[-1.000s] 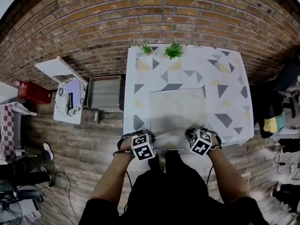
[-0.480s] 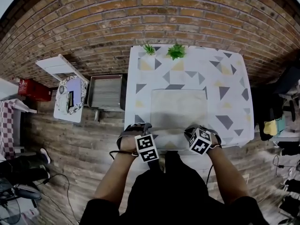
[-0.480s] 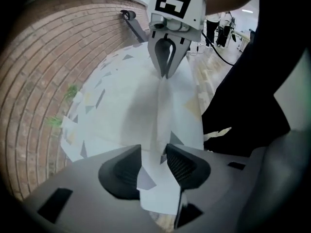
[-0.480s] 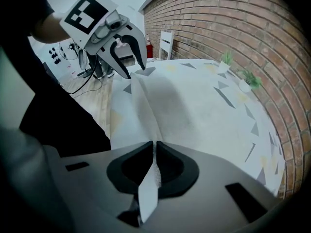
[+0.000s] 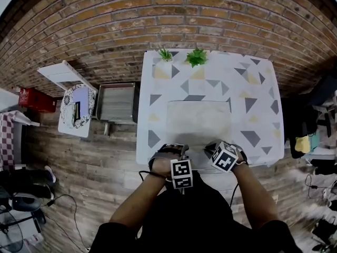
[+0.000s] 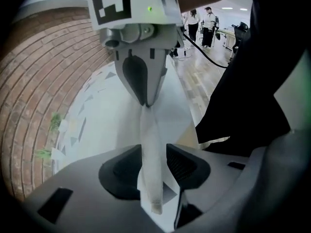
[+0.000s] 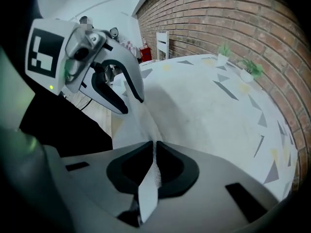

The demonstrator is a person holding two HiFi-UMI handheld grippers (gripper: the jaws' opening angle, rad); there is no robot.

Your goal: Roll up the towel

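A pale towel [image 5: 199,121] lies flat on the patterned table [image 5: 253,88]; its near edge is lifted into a ridge [image 6: 150,144]. My left gripper [image 5: 175,151] has just opened. In the left gripper view its jaws [image 6: 154,161] stand apart with the towel ridge passing loosely between them. My right gripper [image 5: 210,149] is at the near edge close beside it, shut on the towel's edge [image 7: 148,188], which is pinched thin between the pads. Each gripper shows in the other's view: the right gripper [image 6: 143,81] and the left gripper [image 7: 121,89].
Two small potted plants [image 5: 196,57] [image 5: 165,54] stand at the table's far edge by the brick wall. Left of the table are a grey crate [image 5: 118,104], a round patterned tray [image 5: 78,109] and a white stand [image 5: 66,77]. The person's body is at the near edge.
The left gripper has let go of the towel's near left corner, opened, and slid right along the near edge to just beside the right gripper. The right gripper has stayed put.
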